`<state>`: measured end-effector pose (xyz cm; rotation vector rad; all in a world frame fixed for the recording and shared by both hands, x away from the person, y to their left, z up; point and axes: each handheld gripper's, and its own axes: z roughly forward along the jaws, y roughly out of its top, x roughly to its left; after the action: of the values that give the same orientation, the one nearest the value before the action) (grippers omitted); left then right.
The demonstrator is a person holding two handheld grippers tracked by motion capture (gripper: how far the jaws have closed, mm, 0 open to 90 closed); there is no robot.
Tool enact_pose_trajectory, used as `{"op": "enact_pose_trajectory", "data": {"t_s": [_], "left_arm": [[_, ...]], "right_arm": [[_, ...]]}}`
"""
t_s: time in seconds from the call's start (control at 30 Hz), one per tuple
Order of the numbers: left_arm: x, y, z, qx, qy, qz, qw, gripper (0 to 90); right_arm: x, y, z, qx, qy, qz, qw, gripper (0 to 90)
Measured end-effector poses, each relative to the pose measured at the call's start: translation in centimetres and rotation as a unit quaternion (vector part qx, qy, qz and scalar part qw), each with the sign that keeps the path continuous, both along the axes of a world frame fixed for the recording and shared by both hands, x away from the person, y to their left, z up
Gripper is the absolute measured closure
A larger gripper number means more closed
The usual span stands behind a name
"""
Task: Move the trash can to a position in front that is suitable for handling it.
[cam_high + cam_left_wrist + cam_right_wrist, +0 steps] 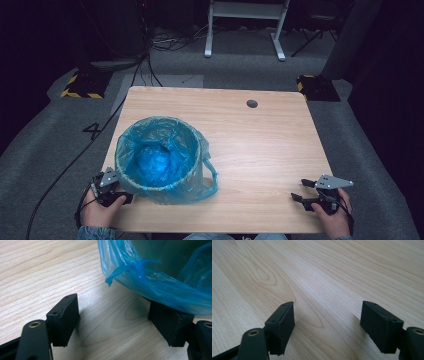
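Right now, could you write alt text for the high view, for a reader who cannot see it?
A bin lined with a blue plastic bag stands near the left front of a wooden table. A person's left hand-held gripper sits open beside the bin's near left side. The right hand-held gripper rests open near the right front corner, apart from the bin.

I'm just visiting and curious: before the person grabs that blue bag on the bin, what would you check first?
1. Left gripper open: ok, its jaws stand wide apart.
2. Left gripper close to the blue bin bag: ok, the bag's loose edge hangs over one jaw in the left gripper view.
3. Plastic actually between the jaws: not ok, bare wood shows between them.
4. Right gripper open and free: ok, jaws apart over the bare table, far from the bin.
5. Bag seated over the bin's rim: ok on the sides seen from above.
6. What lies inside the bag: cannot tell, just blue folds.
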<state>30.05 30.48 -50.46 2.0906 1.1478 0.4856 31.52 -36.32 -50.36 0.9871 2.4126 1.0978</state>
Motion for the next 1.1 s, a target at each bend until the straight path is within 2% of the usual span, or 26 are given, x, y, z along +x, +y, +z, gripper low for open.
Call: {"op": "enact_pose_trajectory", "data": {"t_s": [0.2,0.27,0.33,0.37,0.4,0.47,0.53,0.57,0.6,0.63,0.77,0.8,0.83,0.87,0.9,0.93,0.97,1.0,1.07,1.1], "left_arm": [[0.1,-0.2,0.0,0.0,0.003,-0.004,1.0,19.2],[0.1,-0.2,0.0,-0.004,0.002,0.005,1.0,20.3],[0.1,-0.1,0.1,-0.005,0.003,0.011,0.9999,25.4],[0.0,0.2,0.4,-0.01,0.003,0.02,0.9997,30.7],[-0.1,0.5,0.7,-0.019,-0.005,0.031,0.9993,33.4],[-0.1,0.7,1.0,-0.024,-0.009,0.039,0.9989,30.2],[-0.2,1.2,1.5,-0.035,-0.019,0.052,0.9979,32.9],[-0.2,1.8,1.8,-0.046,-0.019,0.068,0.9965,32.6],[-0.2,1.8,1.8,-0.046,-0.019,0.068,0.9965,32.7],[-0.2,2.2,2.0,-0.051,-0.02,0.079,0.9954,32.8],[0.1,2.3,2.0,-0.066,-0.022,0.084,0.9941,32.8],[0.6,1.8,1.8,-0.08,-0.024,0.083,0.9931,32.8],[0.8,1.5,1.8,-0.082,-0.026,0.081,0.993,32.8],[1.0,1.2,1.8,-0.084,-0.034,0.08,0.9926,32.9],[1.0,1.2,1.8,-0.084,-0.034,0.08,0.9926,33.0],[1.0,0.7,1.9,-0.095,-0.075,0.089,0.9886,32.9],[1.0,0.7,1.9,-0.095,-0.075,0.089,0.9886,32.8],[0.9,0.2,2.2,-0.095,-0.095,0.092,0.9867,33.2],[0.7,-0.5,2.3,-0.079,-0.105,0.085,0.9877,39.8],[0.7,-0.5,2.3,-0.079,-0.105,0.085,0.9877,40.2]], "right_arm": [[0.0,0.0,0.0,0.0,0.0,0.0,1.0,27.4],[0.0,0.0,0.0,0.0,0.0,0.0,1.0,27.4],[0.0,0.0,0.0,0.0,0.0,0.0,1.0,27.4],[0.0,0.0,0.0,-0.001,-0.002,0.001,1.0,27.6],[-0.1,0.0,0.0,-0.002,-0.002,0.001,1.0,27.7],[0.0,0.0,0.0,-0.001,-0.001,0.001,1.0,27.7],[0.0,0.0,0.0,0.0,0.0,0.0,1.0,27.6],[0.0,0.0,0.0,0.0,0.0,0.001,1.0,27.6],[0.0,0.0,0.0,0.0,0.0,0.001,1.0,27.6],[0.0,0.0,0.0,0.0,0.0,0.0,1.0,27.6],[0.0,0.0,0.0,0.0,0.0,0.0,1.0,27.6],[0.0,0.0,0.0,0.001,0.0,0.0,1.0,27.6],[0.0,0.0,0.0,0.0,0.0,0.0,1.0,27.6],[0.0,0.0,0.0,0.0,0.0,0.0,1.0,27.6],[0.0,0.0,0.0,0.0,0.0,0.001,1.0,27.6],[0.0,0.0,0.0,0.0,0.0,0.001,1.0,27.6],[0.0,0.0,0.0,0.0,0.0,0.001,1.0,27.6],[0.0,0.0,0.0,0.0,0.0,0.001,1.0,27.6],[0.0,0.0,0.0,0.0,0.0,0.001,1.0,27.6],[0.0,0.0,0.0,0.0,0.0,0.001,1.0,27.6]]}}
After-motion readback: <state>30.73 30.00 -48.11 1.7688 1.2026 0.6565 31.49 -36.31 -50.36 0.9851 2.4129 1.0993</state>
